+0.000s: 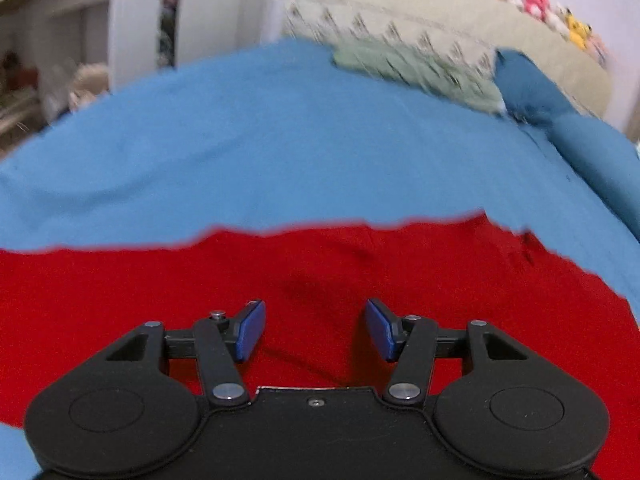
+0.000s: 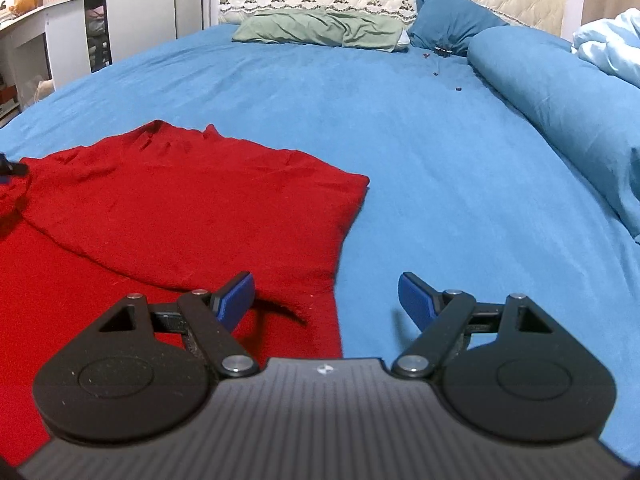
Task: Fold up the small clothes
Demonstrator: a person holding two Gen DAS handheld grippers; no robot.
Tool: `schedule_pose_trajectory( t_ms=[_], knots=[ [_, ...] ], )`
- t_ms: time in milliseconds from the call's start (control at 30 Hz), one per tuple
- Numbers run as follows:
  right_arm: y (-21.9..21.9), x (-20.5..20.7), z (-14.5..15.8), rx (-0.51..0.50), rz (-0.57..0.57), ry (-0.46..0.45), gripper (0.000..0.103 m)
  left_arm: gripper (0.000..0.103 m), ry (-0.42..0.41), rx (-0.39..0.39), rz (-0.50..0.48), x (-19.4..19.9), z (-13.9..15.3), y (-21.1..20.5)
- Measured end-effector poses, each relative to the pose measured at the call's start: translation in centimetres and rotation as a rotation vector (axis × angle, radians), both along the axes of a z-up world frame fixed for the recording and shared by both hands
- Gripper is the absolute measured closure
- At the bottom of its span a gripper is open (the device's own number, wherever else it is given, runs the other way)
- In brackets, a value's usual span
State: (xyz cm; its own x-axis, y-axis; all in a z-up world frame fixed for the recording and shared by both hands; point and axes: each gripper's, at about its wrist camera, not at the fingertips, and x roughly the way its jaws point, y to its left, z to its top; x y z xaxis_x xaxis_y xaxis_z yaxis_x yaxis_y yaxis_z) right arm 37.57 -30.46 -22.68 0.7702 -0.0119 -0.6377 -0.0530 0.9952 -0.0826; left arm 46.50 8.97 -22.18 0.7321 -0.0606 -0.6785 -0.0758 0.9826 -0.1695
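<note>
The red top (image 2: pixel 192 208) lies on the blue bedsheet (image 2: pixel 400 140) with 1 fold made; left gripper (image 1: pixel 316 330) and right gripper (image 2: pixel 326 300) gape wide, holding nothing, more folds apparently left.

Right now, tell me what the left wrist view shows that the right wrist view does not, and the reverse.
Only the left wrist view shows the open left gripper over the red garment, and the row of stuffed toys on the headboard.

Only the right wrist view shows the open right gripper astride the garment's right edge, a folded-over flap, the rolled blue duvet and the light blue bedding.

Both show the garment, the blue sheet, the green pillow and the dark blue pillow.
</note>
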Motion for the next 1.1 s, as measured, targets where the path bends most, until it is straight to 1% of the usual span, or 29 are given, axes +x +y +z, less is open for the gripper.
schedule_pose_trajectory(
  t_ms=[33, 67, 100, 133, 200, 267, 367, 400, 433, 467, 500, 567, 600, 633, 667, 700, 767, 800, 833, 867, 900, 1000, 1033, 1067, 1100],
  knots=[
    [0.1, 0.0, 0.0, -0.001, 0.003, 0.002, 0.008, 0.048, 0.004, 0.029, -0.012, -0.3, -0.2, -0.6],
    [0.0, 0.1, 0.0, -0.002, 0.005, 0.004, 0.008, 0.054, 0.001, 0.067, -0.024, -0.5, -0.3, -1.2],
    [0.0, 0.1, 0.0, -0.005, 0.006, 0.006, 0.008, 0.080, 0.007, 0.108, -0.040, -0.6, -0.5, -1.8],
    [0.0, 0.1, -0.1, -0.007, 0.007, 0.007, 0.008, 0.091, 0.010, 0.139, -0.056, -0.7, -0.6, -2.3],
    [0.1, 0.1, -0.1, -0.009, 0.004, 0.010, 0.008, 0.093, -0.016, 0.170, -0.065, -1.1, -0.1, -3.1],
    [0.0, 0.2, 0.1, -0.005, 0.002, 0.007, 0.008, 0.093, -0.085, 0.198, -0.069, -2.3, 1.4, -3.8],
    [-0.1, -0.1, 0.4, 0.000, -0.003, -0.007, 0.008, 0.093, -0.179, 0.154, -0.071, -4.5, 5.4, -3.9],
    [-0.2, -0.1, 0.4, 0.005, -0.005, -0.011, 0.008, 0.093, -0.199, 0.150, -0.074, -5.2, 6.5, -3.9],
    [-0.2, -0.1, 0.5, 0.012, -0.006, -0.013, 0.008, 0.093, -0.202, 0.163, -0.080, -5.8, 7.3, -4.1],
    [-0.3, -0.1, 0.5, 0.020, -0.007, -0.013, 0.008, 0.093, -0.179, 0.176, -0.085, -6.0, 7.5, -4.2],
    [-0.4, -0.1, 0.4, 0.029, -0.010, -0.013, 0.008, 0.093, -0.136, 0.180, -0.087, -6.0, 7.0, -4.2],
    [-0.4, -0.2, 0.2, 0.046, -0.012, -0.005, 0.008, 0.092, -0.047, 0.186, -0.093, -5.6, 4.9, -4.2],
    [-0.3, -0.2, 0.1, 0.054, -0.011, 0.000, 0.008, 0.087, 0.017, 0.193, -0.092, -5.3, 3.4, -4.0],
    [-0.3, -0.2, 0.1, 0.058, -0.007, 0.004, 0.008, 0.080, 0.080, 0.190, -0.088, -5.1, 1.9, -3.7],
    [-0.1, -0.3, 0.1, 0.058, 0.000, 0.007, 0.008, 0.071, 0.112, 0.181, -0.084, -5.3, 0.7, -3.5],
    [0.1, -0.4, 0.1, 0.052, 0.008, 0.006, 0.008, 0.063, 0.125, 0.181, -0.072, -5.7, 0.0, -3.4],
    [0.3, -0.6, 0.2, 0.037, 0.022, 0.001, 0.008, 0.046, 0.077, 0.197, -0.050, -7.0, 0.2, -3.3],
    [0.3, -0.6, 0.4, 0.029, 0.028, -0.002, 0.008, 0.035, 0.049, 0.215, -0.039, -7.3, 0.7, -3.3],
    [0.3, -0.6, 0.4, 0.026, 0.030, -0.005, 0.008, 0.030, 0.011, 0.230, -0.030, -7.6, 1.3, -3.5],
    [0.3, -0.6, 0.5, 0.027, 0.029, -0.007, 0.008, 0.030, -0.020, 0.237, -0.028, -7.5, 1.9, -3.3],
    [0.2, -0.6, 0.5, 0.032, 0.026, -0.008, 0.008, 0.030, -0.034, 0.239, -0.032, -7.1, 2.2, -3.3],
    [0.1, -0.5, 0.4, 0.051, 0.013, -0.008, 0.008, 0.031, -0.027, 0.231, -0.025, -4.4, 2.1, -3.1],
    [0.1, -0.5, 0.3, 0.058, 0.009, -0.007, 0.008, 0.036, -0.020, 0.226, -0.028, -3.5, 1.7, -3.1],
    [0.1, -0.5, 0.3, 0.064, 0.006, -0.007, 0.008, 0.041, 0.004, 0.228, -0.031, -2.5, 1.1, -3.1],
    [0.1, -0.6, 0.2, 0.069, 0.007, -0.007, 0.008, 0.057, 0.028, 0.230, -0.037, -1.9, 0.6, -3.1]
  ],
)
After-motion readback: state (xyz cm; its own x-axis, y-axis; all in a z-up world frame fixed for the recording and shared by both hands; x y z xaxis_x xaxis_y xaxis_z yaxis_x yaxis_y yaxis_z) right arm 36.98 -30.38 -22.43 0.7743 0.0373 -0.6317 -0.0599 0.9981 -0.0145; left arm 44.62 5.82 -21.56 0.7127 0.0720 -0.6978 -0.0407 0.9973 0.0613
